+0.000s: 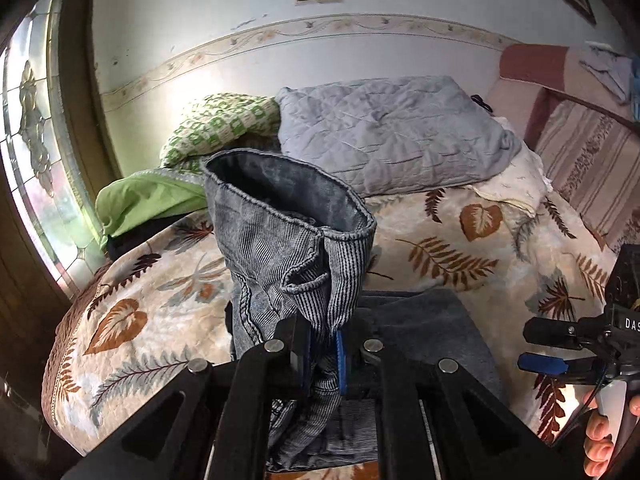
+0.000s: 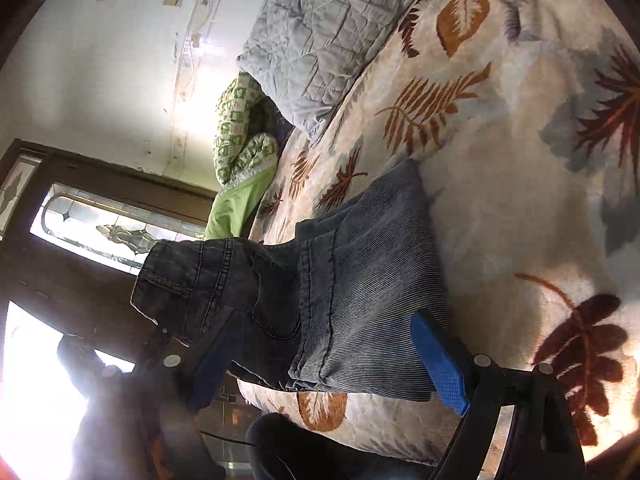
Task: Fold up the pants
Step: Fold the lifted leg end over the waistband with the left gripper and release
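Pants [image 1: 288, 248] rise upright from the left gripper's [image 1: 322, 354] clamped fingers, the rest folded on the bed [image 1: 460, 240] between the right gripper's [image 2: 332, 372] spread fingers.

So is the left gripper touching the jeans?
Touching. The left wrist view shows the left gripper with both blue pads pinching the jeans.

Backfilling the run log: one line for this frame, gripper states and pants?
left gripper: shut on pants, waist end lifted | right gripper: open, over folded part | surface: leaf-print blanket
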The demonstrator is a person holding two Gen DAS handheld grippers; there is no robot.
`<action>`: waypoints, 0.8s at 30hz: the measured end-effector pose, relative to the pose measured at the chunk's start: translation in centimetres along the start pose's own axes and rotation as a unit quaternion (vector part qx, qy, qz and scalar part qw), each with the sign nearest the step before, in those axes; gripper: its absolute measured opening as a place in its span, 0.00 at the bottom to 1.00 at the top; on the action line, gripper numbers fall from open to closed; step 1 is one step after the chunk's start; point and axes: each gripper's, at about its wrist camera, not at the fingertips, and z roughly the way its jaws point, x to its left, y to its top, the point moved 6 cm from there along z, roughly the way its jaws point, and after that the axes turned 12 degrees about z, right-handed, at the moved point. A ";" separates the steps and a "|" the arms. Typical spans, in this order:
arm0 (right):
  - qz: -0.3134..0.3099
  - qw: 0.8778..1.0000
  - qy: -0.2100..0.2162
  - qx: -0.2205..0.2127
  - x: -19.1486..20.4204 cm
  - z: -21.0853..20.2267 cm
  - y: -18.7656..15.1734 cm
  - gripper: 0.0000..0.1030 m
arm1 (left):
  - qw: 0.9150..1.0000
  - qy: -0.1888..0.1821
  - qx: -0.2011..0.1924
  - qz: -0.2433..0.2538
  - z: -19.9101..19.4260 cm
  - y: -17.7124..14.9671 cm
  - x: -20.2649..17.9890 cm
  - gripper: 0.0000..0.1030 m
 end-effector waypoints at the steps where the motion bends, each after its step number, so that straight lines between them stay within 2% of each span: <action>1: 0.004 1.000 0.002 -0.007 -0.4 -0.4 0.3 0.85 | 1.000 -0.014 0.005 0.013 0.4 0.0 -1.8 0.09; 3: 0.014 1.000 0.006 -0.023 -1.5 -1.3 0.9 0.85 | 0.998 -0.036 0.019 0.045 1.3 -0.4 -5.3 0.09; 5: 0.030 0.999 0.011 -0.038 -2.7 -2.2 1.6 0.85 | 0.995 -0.061 0.051 0.068 3.2 -1.7 -8.4 0.09; 8: 0.057 0.997 0.027 -0.049 -4.0 -2.8 2.3 0.85 | 0.983 -0.092 0.115 0.111 6.5 -4.6 -12.2 0.09; 11: 0.053 0.997 0.041 -0.049 -3.8 -2.9 2.5 0.85 | 0.979 -0.121 0.123 0.105 6.3 -5.1 -12.7 0.14; 13: 0.054 0.996 0.046 -0.044 -3.9 -2.6 2.4 0.85 | 0.977 -0.164 0.114 0.080 5.2 -4.3 -11.9 0.29; 15: 0.056 0.996 0.046 -0.044 -4.1 -2.6 2.5 0.85 | 0.969 -0.213 0.117 0.050 3.9 -3.7 -10.6 0.38; 17: 0.051 0.996 0.053 -0.043 -3.9 -2.6 2.4 0.85 | 0.968 -0.233 0.096 0.013 2.3 -3.2 -8.5 0.40; 19: 0.041 0.997 0.052 -0.043 -3.6 -2.9 2.0 0.85 | 0.972 -0.222 0.070 -0.028 0.9 -3.0 -5.2 0.49; 21: 0.034 0.997 0.058 -0.029 -3.0 -2.7 1.4 0.85 | 0.980 -0.182 0.041 -0.065 0.1 -3.3 -1.5 0.60; 22: 0.034 0.997 0.063 -0.018 -2.6 -2.4 1.1 0.85 | 0.985 -0.150 0.039 -0.079 0.3 -3.8 0.3 0.63; 24: 0.025 0.997 0.071 0.003 -1.6 -1.7 0.1 0.85 | 0.988 -0.106 0.061 -0.097 1.6 -5.3 2.9 0.63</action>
